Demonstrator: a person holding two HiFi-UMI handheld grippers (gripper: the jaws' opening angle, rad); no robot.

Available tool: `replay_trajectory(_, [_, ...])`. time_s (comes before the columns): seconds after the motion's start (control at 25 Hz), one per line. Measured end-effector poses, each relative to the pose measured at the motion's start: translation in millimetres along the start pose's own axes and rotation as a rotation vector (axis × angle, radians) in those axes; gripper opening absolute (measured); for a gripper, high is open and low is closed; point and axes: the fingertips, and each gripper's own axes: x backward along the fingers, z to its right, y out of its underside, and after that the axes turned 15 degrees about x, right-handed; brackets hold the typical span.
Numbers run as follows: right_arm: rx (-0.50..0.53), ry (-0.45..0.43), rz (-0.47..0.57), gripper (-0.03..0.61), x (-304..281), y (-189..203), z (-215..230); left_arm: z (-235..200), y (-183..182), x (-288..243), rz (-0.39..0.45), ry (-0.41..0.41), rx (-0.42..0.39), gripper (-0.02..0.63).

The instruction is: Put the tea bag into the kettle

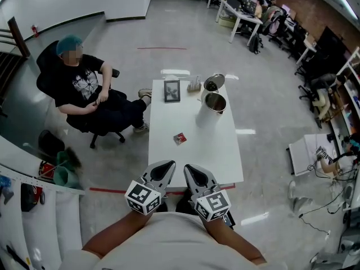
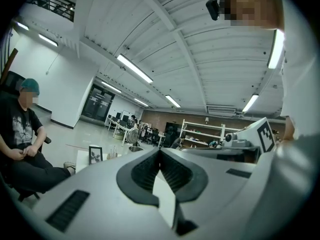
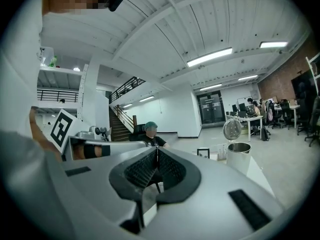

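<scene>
A small red and white tea bag (image 1: pixel 179 138) lies flat on the white table (image 1: pixel 225 156), near its middle. The steel kettle (image 1: pixel 212 110) stands at the table's far right with its lid (image 1: pixel 214 83) tipped open behind it; the kettle (image 3: pixel 239 156) also shows in the right gripper view. My left gripper (image 1: pixel 166 165) and right gripper (image 1: pixel 189 168) hover side by side at the table's near edge, close to my body and well short of the tea bag. Both are shut with nothing between the jaws. In their own views the left gripper (image 2: pixel 159 153) and right gripper (image 3: pixel 157 151) point up and outward.
A framed picture (image 1: pixel 172 91) and a small holder (image 1: pixel 195 85) stand at the table's far edge. A person sits on an office chair (image 1: pixel 84 97) to the table's left. Red tape (image 1: pixel 107 190) marks the floor. Desks and cables lie off to the right.
</scene>
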Motion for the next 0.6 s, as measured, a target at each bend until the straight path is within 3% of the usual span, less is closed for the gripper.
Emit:
replay_trajectory(0.32, [0.025,-0.084,0.014,0.012,-42.3,-6.6,-1.3,-28.6,-21.0,-0.3,0.038,-0.065,-0.018,0.011])
replay_trajectory(0.6, [0.026,-0.112,-0.007,0.012,-63.7,2.6,27.9,-47.5,-24.9,-29.4,0.037,-0.1,-0.004,0.011])
